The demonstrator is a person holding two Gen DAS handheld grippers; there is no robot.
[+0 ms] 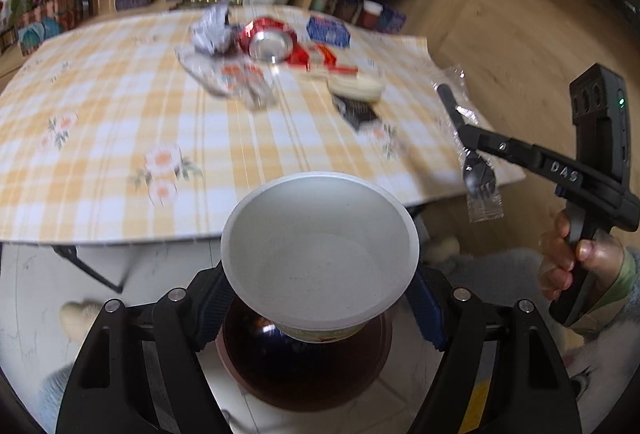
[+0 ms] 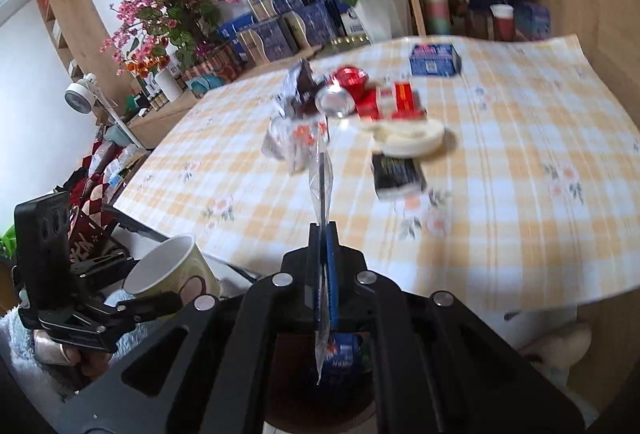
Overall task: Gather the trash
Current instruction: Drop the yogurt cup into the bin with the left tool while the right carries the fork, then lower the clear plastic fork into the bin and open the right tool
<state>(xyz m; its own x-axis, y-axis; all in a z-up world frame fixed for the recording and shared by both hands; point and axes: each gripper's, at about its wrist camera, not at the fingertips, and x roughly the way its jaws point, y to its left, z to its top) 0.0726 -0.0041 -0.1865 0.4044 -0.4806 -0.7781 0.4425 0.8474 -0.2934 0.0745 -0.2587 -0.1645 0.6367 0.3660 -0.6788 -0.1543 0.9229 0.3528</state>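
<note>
My left gripper [image 1: 320,298] is shut on a white paper noodle cup [image 1: 320,250], held upright over a dark red bin [image 1: 304,366] on the floor. The cup also shows in the right wrist view [image 2: 168,266]. My right gripper [image 2: 325,234] is shut on a black plastic fork in a clear wrapper [image 2: 321,178], above the same bin [image 2: 320,386]; the left wrist view shows it [image 1: 466,138] holding the fork [image 1: 476,174] at the table's right edge. A crushed red can [image 1: 270,42], foil wrapper [image 1: 212,30], and clear plastic [image 1: 236,78] lie on the table.
The table has a yellow checked cloth [image 1: 120,122]. On it are a blue box [image 1: 328,30], red packet [image 1: 324,58], white lid [image 1: 356,86] and black packet [image 1: 356,110]. Shelves with boxes and flowers [image 2: 168,6] stand behind.
</note>
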